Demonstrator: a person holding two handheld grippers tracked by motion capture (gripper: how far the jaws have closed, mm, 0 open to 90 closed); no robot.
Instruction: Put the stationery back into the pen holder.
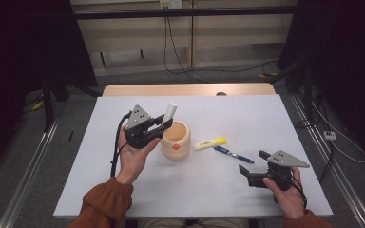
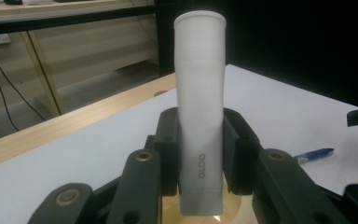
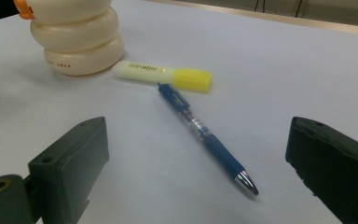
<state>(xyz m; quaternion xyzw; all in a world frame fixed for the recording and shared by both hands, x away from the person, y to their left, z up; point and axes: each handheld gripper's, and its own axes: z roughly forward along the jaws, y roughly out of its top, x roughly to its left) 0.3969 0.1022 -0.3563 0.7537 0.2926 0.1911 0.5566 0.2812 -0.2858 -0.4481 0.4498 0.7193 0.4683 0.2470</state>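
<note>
From left to right on the white table we see a ribbed wooden cup, a yellow highlighter and a blue pen lying just beside it, nothing crossing their path. We find the left gripper clamped on a white glue stick, held upright over the cup's mouth. The left gripper view lets us read "GLOO" on the tube. Our right gripper hangs near the pen, jaws wide and empty.
</note>
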